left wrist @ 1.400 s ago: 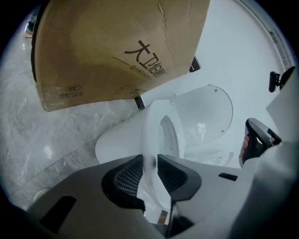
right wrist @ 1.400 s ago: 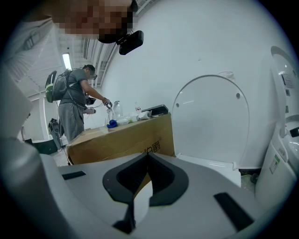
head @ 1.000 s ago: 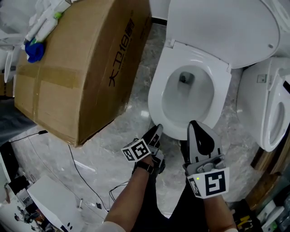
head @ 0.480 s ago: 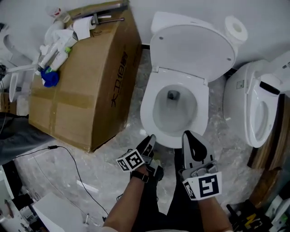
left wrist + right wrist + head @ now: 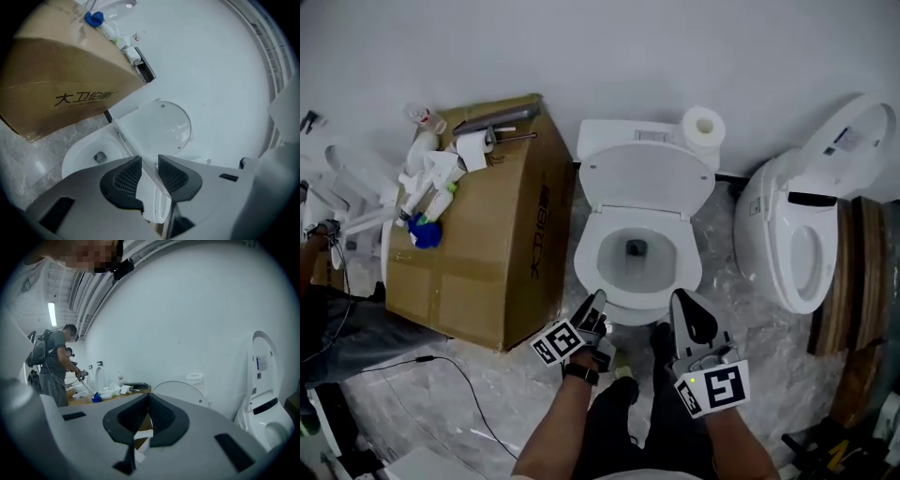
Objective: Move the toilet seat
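left gripper [image 5: 149, 165]: jaws just been opening, a narrow gap, nothing between. right gripper [image 5: 149, 400]: tips together, empty. raised toilet seat [image 5: 645, 178] at twelve o'clock, untouched.

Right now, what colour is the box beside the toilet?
The box is brown, with dark print; clearest in head view.

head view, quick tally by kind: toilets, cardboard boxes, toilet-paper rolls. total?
White porcelain toilets: 2 (centre toilet, lid up; right toilet, lid up)
Brown cardboard box: 1
White toilet-paper roll: 1
Total: 4
Not counted: white shapes at the left edge, too unclear to name.
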The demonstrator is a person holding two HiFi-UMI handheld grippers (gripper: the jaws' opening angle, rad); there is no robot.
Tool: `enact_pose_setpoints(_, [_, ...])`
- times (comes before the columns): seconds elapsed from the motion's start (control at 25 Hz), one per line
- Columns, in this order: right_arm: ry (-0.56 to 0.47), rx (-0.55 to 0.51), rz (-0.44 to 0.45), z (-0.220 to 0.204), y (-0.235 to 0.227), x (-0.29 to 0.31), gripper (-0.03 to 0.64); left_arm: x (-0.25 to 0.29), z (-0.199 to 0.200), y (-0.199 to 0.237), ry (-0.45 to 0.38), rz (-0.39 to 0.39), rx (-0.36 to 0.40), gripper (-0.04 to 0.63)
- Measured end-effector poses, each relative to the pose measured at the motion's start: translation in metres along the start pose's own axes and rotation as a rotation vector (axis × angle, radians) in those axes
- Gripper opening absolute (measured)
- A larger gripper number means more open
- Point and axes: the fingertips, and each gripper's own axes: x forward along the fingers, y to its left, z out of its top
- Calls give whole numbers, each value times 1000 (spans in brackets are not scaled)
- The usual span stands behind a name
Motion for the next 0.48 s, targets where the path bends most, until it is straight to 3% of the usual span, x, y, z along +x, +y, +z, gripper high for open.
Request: enact_pose_setpoints(0.48, [-48, -1, 24, 83, -64, 34, 14, 61, 82, -100, -126, -63, -3, 127])
